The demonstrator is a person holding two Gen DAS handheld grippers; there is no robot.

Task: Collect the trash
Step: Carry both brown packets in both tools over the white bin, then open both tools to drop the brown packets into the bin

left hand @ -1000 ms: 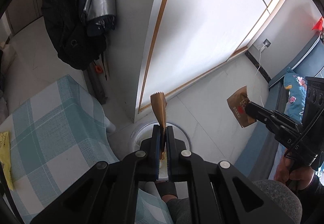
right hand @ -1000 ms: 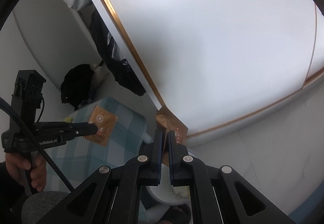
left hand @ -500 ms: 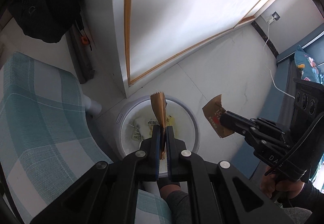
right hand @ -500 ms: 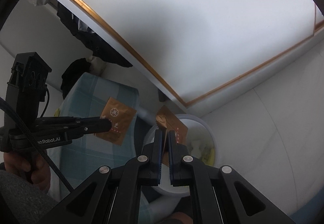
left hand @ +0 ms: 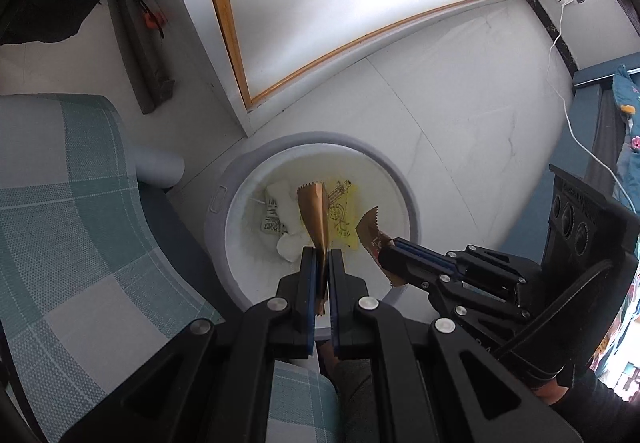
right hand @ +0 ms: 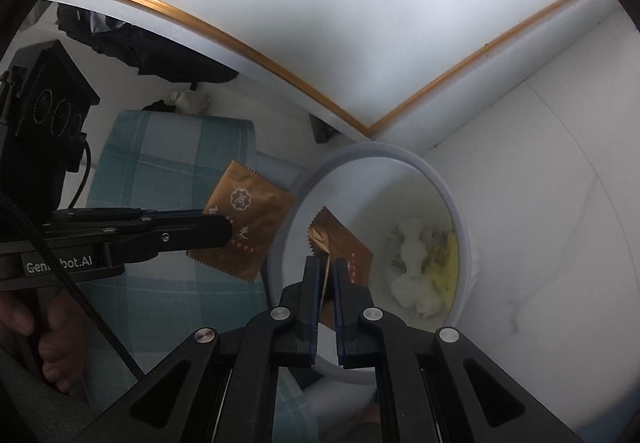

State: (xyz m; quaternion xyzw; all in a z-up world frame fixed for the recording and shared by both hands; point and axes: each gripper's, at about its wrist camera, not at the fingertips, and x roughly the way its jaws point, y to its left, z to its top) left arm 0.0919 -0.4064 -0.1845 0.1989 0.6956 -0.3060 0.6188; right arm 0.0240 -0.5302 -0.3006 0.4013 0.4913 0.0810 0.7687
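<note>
My left gripper point(left hand: 323, 255) is shut on a brown sachet point(left hand: 314, 213) and holds it above the open white trash bin point(left hand: 240, 179). My right gripper point(right hand: 327, 263) is shut on a second brown sachet point(right hand: 344, 243) over the same bin point(right hand: 456, 203). In the left wrist view the right gripper point(left hand: 384, 249) comes in from the right with its sachet point(left hand: 370, 229) over the bin's near rim. In the right wrist view the left gripper point(right hand: 224, 229) holds its sachet point(right hand: 248, 219) left of the bin. The bin holds white crumpled paper point(left hand: 290, 243) and a yellow wrapper point(left hand: 340, 219).
A table with a teal checked cloth point(left hand: 80, 235) stands left of the bin, its leg point(left hand: 158, 167) beside the bin. A white wall panel with gold trim point(left hand: 224, 15) rises behind. A white cable point(left hand: 576, 131) and blue furniture point(left hand: 600, 111) lie at right. Dark bags point(right hand: 132, 39) hang at back.
Both grippers have tilted down and moved closer over the bin, each still holding its sachet. The bin now fills the middle of both views.
</note>
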